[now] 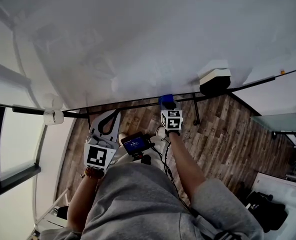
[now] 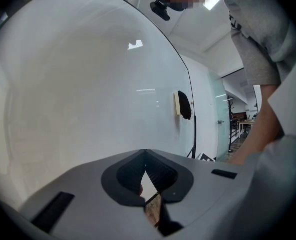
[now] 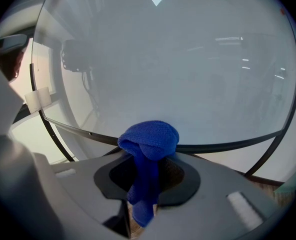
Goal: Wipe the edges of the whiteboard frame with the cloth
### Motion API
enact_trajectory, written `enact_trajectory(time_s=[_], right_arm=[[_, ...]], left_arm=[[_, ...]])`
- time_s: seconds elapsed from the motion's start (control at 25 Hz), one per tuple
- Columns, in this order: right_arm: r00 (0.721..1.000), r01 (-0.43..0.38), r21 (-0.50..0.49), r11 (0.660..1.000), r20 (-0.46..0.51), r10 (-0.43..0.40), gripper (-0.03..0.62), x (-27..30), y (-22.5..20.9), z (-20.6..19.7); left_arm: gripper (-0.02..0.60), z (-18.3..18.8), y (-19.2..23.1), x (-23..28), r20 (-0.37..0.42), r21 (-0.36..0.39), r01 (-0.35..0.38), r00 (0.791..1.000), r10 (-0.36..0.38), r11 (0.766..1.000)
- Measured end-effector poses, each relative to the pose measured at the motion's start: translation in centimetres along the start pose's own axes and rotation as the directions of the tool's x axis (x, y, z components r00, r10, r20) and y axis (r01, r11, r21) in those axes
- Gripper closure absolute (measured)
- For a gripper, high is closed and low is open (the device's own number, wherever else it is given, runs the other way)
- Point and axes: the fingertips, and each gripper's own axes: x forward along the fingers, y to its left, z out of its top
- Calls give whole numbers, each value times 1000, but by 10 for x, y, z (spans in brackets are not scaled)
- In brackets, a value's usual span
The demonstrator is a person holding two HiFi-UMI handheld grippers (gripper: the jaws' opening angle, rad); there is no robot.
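- Plank floor (image 1: 213, 134) below, board (image 1: 137, 34) filling the upper head view; its black frame (image 1: 238, 87) crosses the view as the lower rail; right gripper (image 1: 167, 104) is up at that rail with the blue cloth (image 1: 166, 100) at its tip; left gripper (image 1: 107, 116) sits just under the rail, off to the left, apart from the cloth.
- Left gripper view: jaws closed tip to tip, a small gap behind the tips, nothing in them; board ahead; a white box (image 2: 178, 103) with a dark pad hangs far along it.
- Right gripper view: jaws clamped on the cloth; a wad bulges above the tips, a tail hangs down between the pads; the wad overlaps the rail; contact looks likely, not certain.
- Handling, as a judgement: cloth is soft, light and floppy; it may drag and creep out of the grip along the rail; a hold at mid-fold with the wad proud of the tips suits it; the rail is stiff and narrow, so keep the wad between the hard jaws and the frame.
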Motion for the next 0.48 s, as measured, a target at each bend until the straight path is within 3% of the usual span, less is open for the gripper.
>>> enact_trajectory(time_s=[0.28,0.48], right_arm=[[999,-54,-14,998,-2,54,493,4,35,4],[992,-128,-46,991,-22,127,493,7,66,4]], left_arm=[[574,-2,12,-14,-5,-12,-35,999,35,999],[574,-4,17,-21,-4,7,-98,995,98,995]])
